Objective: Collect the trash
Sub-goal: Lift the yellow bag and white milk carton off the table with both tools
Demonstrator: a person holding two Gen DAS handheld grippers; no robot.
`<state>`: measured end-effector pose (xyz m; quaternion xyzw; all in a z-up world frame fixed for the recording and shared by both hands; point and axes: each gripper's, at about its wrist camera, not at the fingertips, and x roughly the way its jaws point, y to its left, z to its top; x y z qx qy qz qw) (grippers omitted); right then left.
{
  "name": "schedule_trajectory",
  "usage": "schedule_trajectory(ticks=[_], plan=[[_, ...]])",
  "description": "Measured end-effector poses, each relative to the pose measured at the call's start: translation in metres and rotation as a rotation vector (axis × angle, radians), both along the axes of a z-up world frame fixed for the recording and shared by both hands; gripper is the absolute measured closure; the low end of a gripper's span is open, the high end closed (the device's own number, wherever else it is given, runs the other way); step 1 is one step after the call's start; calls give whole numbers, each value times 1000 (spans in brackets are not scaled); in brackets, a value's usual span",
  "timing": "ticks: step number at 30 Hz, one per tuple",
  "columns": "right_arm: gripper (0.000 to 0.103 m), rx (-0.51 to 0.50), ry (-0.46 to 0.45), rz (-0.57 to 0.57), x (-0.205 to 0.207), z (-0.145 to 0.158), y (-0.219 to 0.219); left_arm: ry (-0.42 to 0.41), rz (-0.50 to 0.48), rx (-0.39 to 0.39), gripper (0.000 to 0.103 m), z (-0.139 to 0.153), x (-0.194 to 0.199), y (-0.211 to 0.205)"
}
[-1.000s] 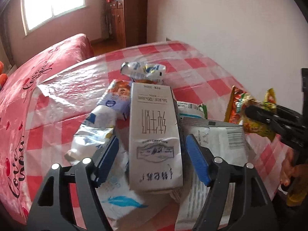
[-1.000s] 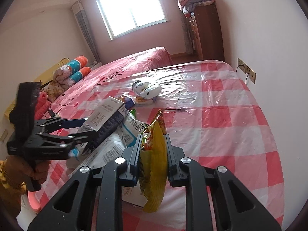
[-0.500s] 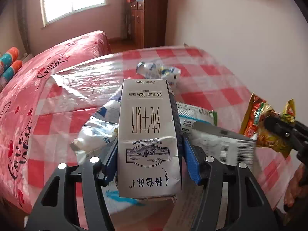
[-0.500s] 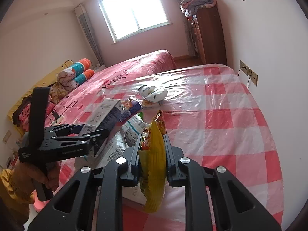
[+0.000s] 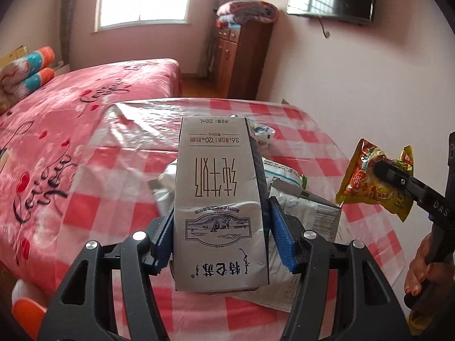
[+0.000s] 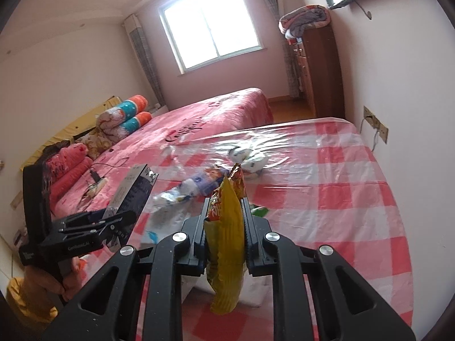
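Observation:
My left gripper (image 5: pixel 220 236) is shut on a grey milk carton (image 5: pixel 219 199) and holds it above the red-checked table (image 5: pixel 113 199). The carton also shows in the right wrist view (image 6: pixel 130 190), with the left gripper (image 6: pixel 113 221) at the left. My right gripper (image 6: pixel 226 227) is shut on a yellow snack packet (image 6: pixel 226 241), held above the table (image 6: pixel 341 184). That packet shows at the right in the left wrist view (image 5: pixel 372 179). Several wrappers (image 6: pixel 199 184) and a white crumpled packet (image 6: pixel 247 156) lie on the table.
A pink bed (image 5: pixel 57 113) stands left of the table, with rolled bedding (image 6: pixel 125 116) on it. A wooden cabinet (image 5: pixel 241 59) stands at the far wall. A wall with a socket (image 6: pixel 375 125) borders the table's right side. An orange object (image 5: pixel 25 312) lies low left.
My left gripper closed on the milk carton and lifted it off the pile. Both grippers have risen, the right one still holding the snack packet.

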<state>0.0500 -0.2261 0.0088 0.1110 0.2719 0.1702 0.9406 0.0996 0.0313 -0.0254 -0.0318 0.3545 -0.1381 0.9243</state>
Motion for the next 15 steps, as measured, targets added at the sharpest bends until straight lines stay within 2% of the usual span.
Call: schedule_trajectory(ticks=[10, 15], plan=[[82, -4, -26, 97, -13, 17, 43, 7, 123, -69, 42, -9, -42, 60], [82, 11, 1, 200, -16, 15, 81, 7, 222, -86, 42, -14, -66, 102]])
